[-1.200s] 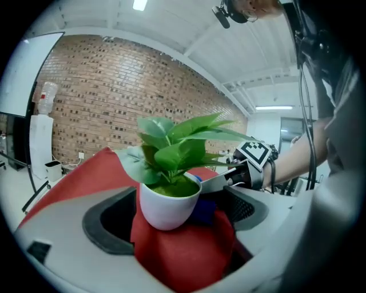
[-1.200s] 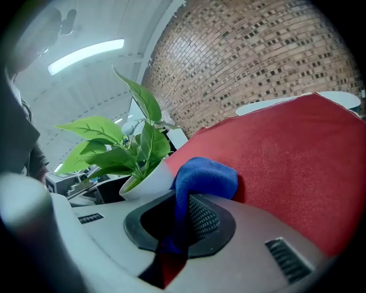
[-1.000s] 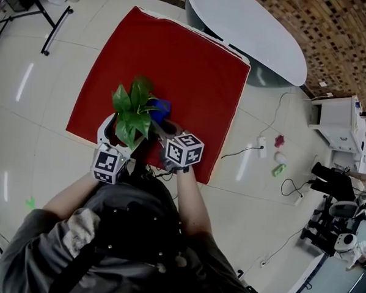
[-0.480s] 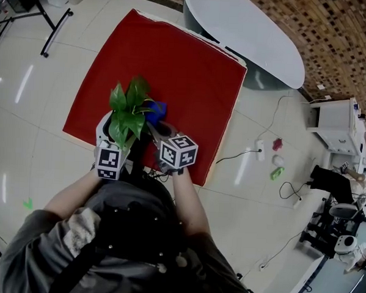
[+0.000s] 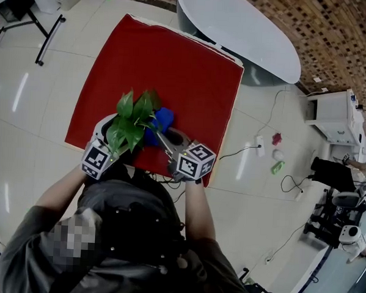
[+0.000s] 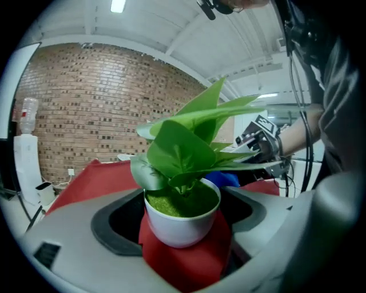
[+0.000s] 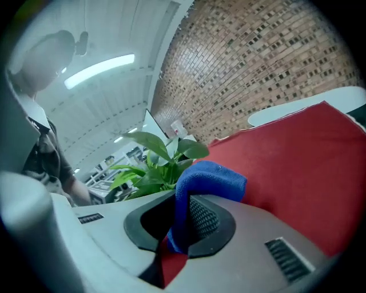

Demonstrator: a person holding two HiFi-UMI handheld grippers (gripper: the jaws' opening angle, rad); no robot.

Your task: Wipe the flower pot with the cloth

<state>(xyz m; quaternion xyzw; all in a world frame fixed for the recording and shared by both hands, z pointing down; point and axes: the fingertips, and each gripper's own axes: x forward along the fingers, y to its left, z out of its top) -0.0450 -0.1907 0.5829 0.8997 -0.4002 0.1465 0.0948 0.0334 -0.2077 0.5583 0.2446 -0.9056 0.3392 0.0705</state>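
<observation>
A white flower pot (image 6: 180, 230) with a green leafy plant (image 5: 133, 119) sits between the jaws of my left gripper (image 6: 182, 220), whose pads lie against its two sides. In the head view the leaves hide the pot. My right gripper (image 7: 180, 220) is shut on a folded blue cloth (image 7: 209, 176), which bulges up past its fingertips. The cloth (image 5: 162, 118) hangs just right of the leaves, close to the pot. From the left gripper view the blue cloth (image 6: 226, 178) shows behind the pot's rim. Both grippers hover over the near edge of a red mat (image 5: 175, 63).
A white oval table (image 5: 250, 30) stands beyond the mat's far right corner. Cables and a socket strip (image 5: 260, 144) lie on the tiled floor to the right, with a white cabinet (image 5: 331, 114) further right. Black stand legs (image 5: 48, 25) are at the upper left.
My left gripper has rolled a little with the pot, so the plant leans differently. My right gripper has risen with the blue cloth beside the leaves.
</observation>
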